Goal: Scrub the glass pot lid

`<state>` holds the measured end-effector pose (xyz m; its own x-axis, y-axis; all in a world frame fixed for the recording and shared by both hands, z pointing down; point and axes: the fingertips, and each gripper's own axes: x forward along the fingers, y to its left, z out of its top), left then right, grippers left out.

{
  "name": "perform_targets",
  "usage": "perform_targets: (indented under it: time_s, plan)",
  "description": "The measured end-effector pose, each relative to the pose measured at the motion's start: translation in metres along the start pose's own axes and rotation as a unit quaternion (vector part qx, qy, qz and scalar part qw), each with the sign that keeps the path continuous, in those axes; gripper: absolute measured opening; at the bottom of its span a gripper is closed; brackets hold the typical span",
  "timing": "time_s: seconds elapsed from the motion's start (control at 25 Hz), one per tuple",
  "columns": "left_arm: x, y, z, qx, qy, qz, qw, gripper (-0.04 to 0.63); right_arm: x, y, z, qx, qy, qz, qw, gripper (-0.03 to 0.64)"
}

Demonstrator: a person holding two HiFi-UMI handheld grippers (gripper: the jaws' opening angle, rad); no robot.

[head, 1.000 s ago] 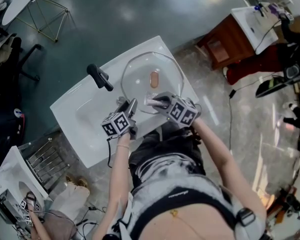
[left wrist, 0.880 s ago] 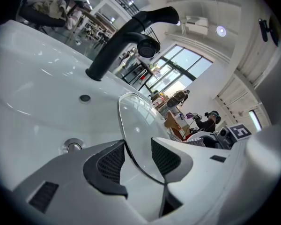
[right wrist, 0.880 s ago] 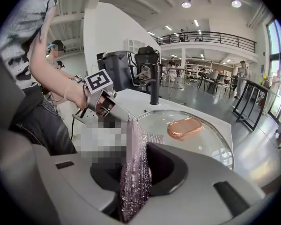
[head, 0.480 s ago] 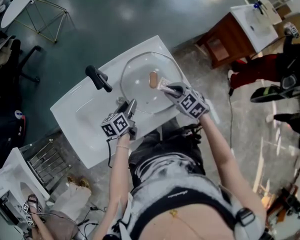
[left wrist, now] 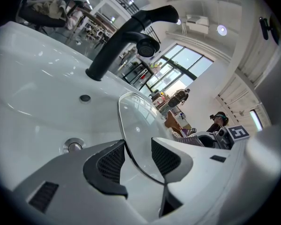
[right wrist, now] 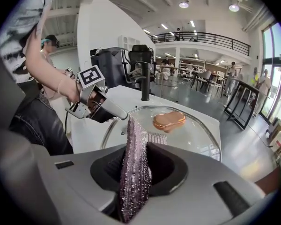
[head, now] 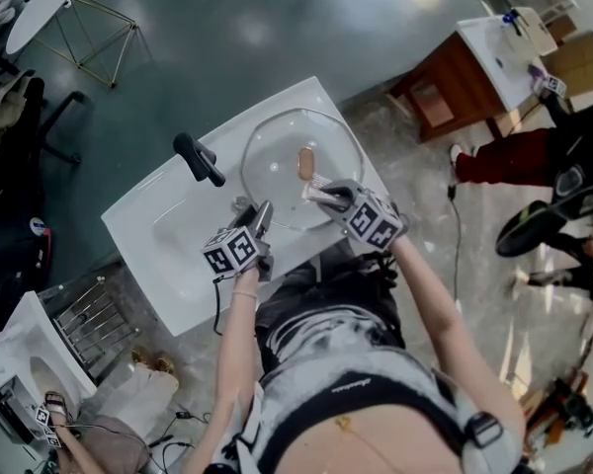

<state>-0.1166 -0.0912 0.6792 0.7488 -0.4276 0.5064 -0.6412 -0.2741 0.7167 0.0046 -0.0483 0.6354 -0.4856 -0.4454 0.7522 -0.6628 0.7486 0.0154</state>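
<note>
Glittery mesh scrubber (right wrist: 133, 168) touches a smooth, round glass lid (head: 273, 158).

No legible text, labels or numbers anywhere.

Glass pot lid (head: 277, 181) on sink (head: 163, 240), right of faucet (head: 198, 156); left gripper (head: 258, 214) at near rim, right gripper's (head: 317, 194) cloth (right wrist: 133, 172) over it.

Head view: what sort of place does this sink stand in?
Probably a large open lab or workshop hall, not a home kitchen. The white sink with its black faucet stands alone on a bare polished floor, a second sink unit stands nearby, and a railed mezzanine runs behind.
</note>
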Motion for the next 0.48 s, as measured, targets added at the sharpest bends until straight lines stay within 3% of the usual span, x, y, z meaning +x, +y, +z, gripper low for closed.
perform_targets:
  time_s: [0.2, 0.48]
  plan:
    - [0.002, -0.002, -0.001, 0.001, 0.000, 0.001, 1.0000, 0.176, 0.016, 0.025, 0.023, -0.005, 0.002, 0.034, 0.999, 0.095]
    - [0.001, -0.002, -0.002, 0.004, 0.002, 0.003, 1.0000, 0.176, 0.044, 0.025, 0.055, -0.005, 0.020, -0.027, 0.999, 0.095]
